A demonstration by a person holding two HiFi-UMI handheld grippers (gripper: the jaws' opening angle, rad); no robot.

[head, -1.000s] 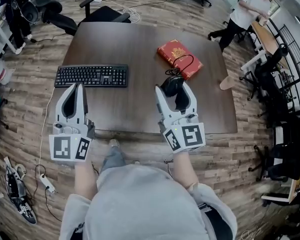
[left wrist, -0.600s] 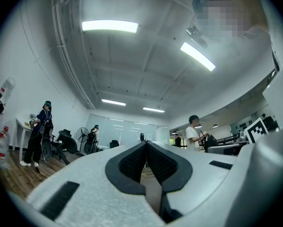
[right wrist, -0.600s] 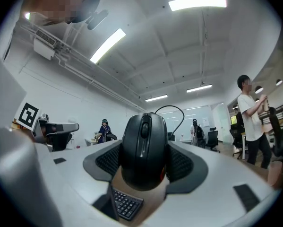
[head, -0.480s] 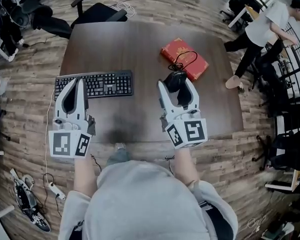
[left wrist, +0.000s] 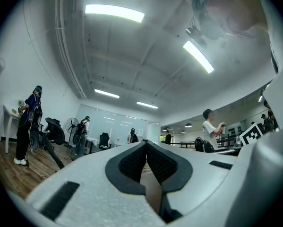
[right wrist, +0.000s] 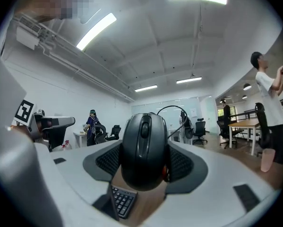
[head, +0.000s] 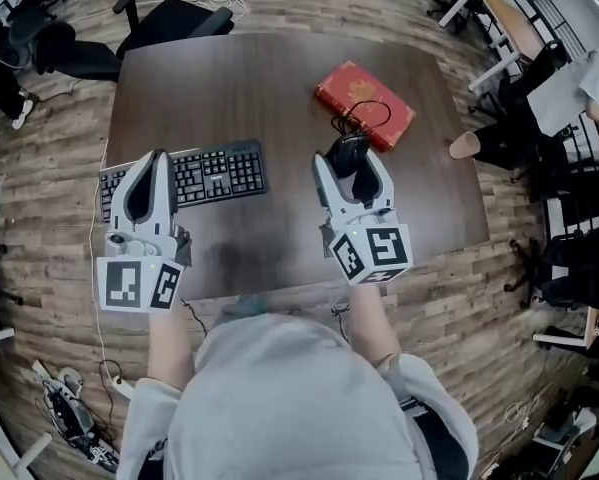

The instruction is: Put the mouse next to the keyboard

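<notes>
A black wired mouse [head: 347,153] sits between the jaws of my right gripper [head: 349,164], which is shut on its sides. In the right gripper view the mouse [right wrist: 143,149] fills the gap of that gripper [right wrist: 145,162], with a corner of the keyboard [right wrist: 121,200] below it. Its cable [head: 371,114] loops back over a red book [head: 351,90]. The black keyboard [head: 204,173] lies on the dark table [head: 269,88], left of the mouse. My left gripper [head: 158,158] hangs over the keyboard's left part, jaws shut on nothing [left wrist: 146,144].
A black office chair [head: 174,20] stands at the table's far edge. A person [head: 579,83] and desks are at the far right. Cables and a power strip [head: 69,408] lie on the wooden floor at lower left. The table's near edge runs just ahead of my body.
The head view has shifted, and my left gripper now overlaps the keyboard instead of sitting in front of it. The right gripper still holds the mouse. The person at the right has walked further right.
</notes>
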